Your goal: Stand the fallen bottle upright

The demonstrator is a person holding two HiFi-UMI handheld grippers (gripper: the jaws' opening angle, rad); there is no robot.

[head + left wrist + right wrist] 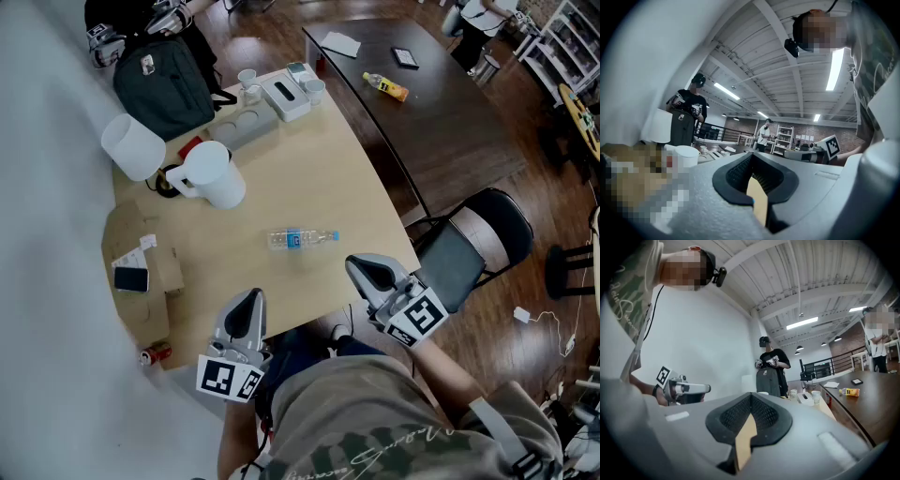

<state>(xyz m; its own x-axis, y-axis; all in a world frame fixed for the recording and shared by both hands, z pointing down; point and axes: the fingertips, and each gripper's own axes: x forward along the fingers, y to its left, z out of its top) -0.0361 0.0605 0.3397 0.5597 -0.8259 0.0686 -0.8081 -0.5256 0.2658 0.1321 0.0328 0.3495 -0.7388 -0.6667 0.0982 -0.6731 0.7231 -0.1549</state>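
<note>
A clear plastic bottle [300, 238] with a blue label lies on its side near the middle of the light wooden table [328, 178], cap toward the right. My left gripper [248, 300] hovers at the table's near edge, below and left of the bottle, jaws closed with nothing between them. My right gripper [366, 268] is at the near right edge, just below and right of the bottle, and its jaws also look closed and empty. Neither touches the bottle. Each gripper view looks level over the table, and the bottle is hidden in both behind the left gripper [751, 159] and the right gripper [751, 399].
A white pitcher [217, 175], a white cylinder [133, 145], a dark backpack [164, 82], a tissue box [284, 96] and cups stand at the far end. A cardboard box [150, 272] with a phone [130, 278] sits left. A black chair [469, 246] is at the right edge.
</note>
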